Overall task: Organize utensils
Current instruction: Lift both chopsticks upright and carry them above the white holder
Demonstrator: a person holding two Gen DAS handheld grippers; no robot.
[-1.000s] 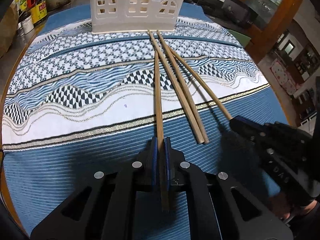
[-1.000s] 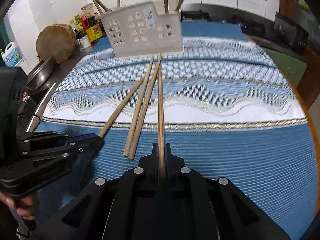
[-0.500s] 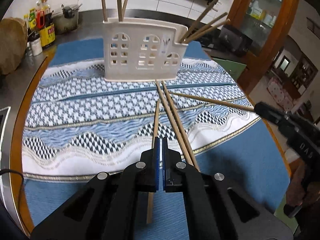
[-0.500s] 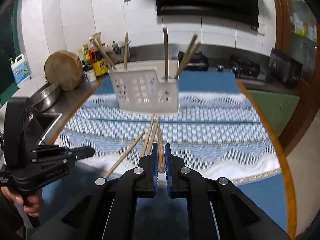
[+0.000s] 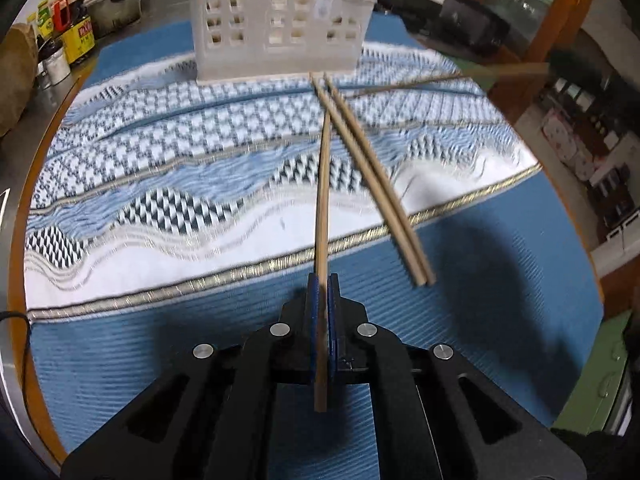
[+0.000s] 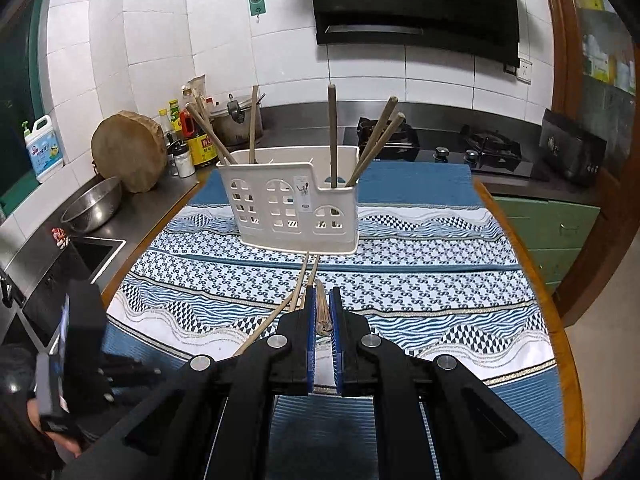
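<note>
Left wrist view: the left gripper (image 5: 322, 312) is clamped on a wooden chopstick (image 5: 322, 200), whose far tip points toward the white utensil holder (image 5: 276, 20) and stops short of its base. A second ago this chopstick lay flat on the patterned cloth (image 5: 160, 160); now it appears lifted off it. The right gripper (image 6: 323, 320) is likewise closed on its own chopstick (image 6: 322, 312), which has swung up from the cloth and now shows almost end-on between the pads, aimed at the holder. So both sticks are picked up and, as I judge it, ready to be carried to the holder and dropped in.

Just right of the left-held stick, a pair of chopsticks (image 5: 372, 176) lies side by side on the cloth, running from the holder's foot back toward the gripper. Several chopsticks (image 6: 376, 136) already stand in the holder, leaning across its openings, and may crowd the insertion. Behind the holder sit a pot (image 6: 236, 120) and bottles (image 6: 192, 136).
</note>
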